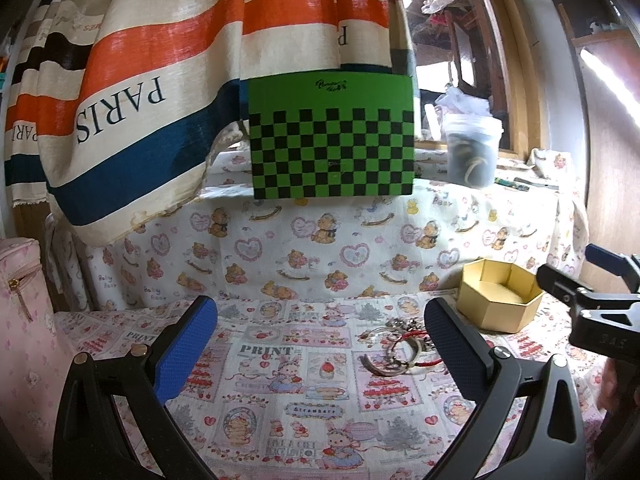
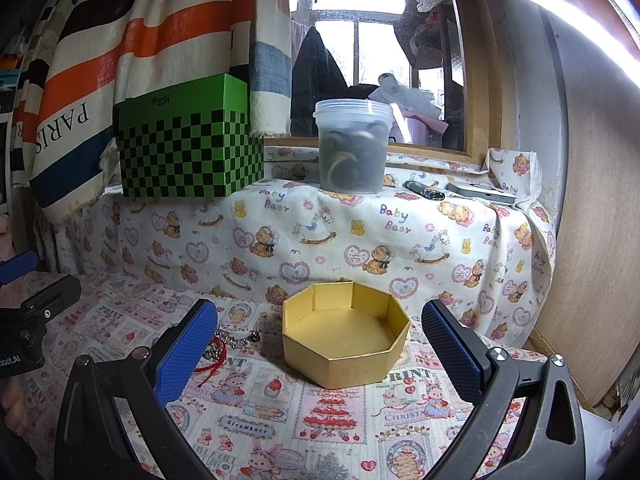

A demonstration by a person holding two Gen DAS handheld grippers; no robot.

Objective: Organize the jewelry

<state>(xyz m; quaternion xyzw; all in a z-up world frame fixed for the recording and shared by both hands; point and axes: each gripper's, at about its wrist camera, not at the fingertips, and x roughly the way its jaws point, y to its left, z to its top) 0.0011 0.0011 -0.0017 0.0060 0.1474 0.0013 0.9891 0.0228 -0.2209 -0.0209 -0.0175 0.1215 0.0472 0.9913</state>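
Jewelry [image 1: 400, 346] heaped on patterned cloth [image 1: 280, 380], no clear long axis, at four o'clock in left view. Left gripper [image 1: 320, 348] spread, empty. Gold box [image 2: 346, 336] open-topped, centred between right gripper [image 2: 320, 344], likewise apart.

Octagonal box [image 2: 345, 344] gold, inside and out; tabletop [image 2: 320, 420] cloth pink-white, strawberry and bunny print; ledge cloth [image 2: 360, 232] cream with teddy bears, hearts, rocking horses; checkered box [image 1: 332, 140] green with black squares; curtain [image 1: 160, 60] cream, striped orange, navy, black; fingers [image 1: 188, 348] blue, textured; bracelet cord [image 2: 214, 364] red
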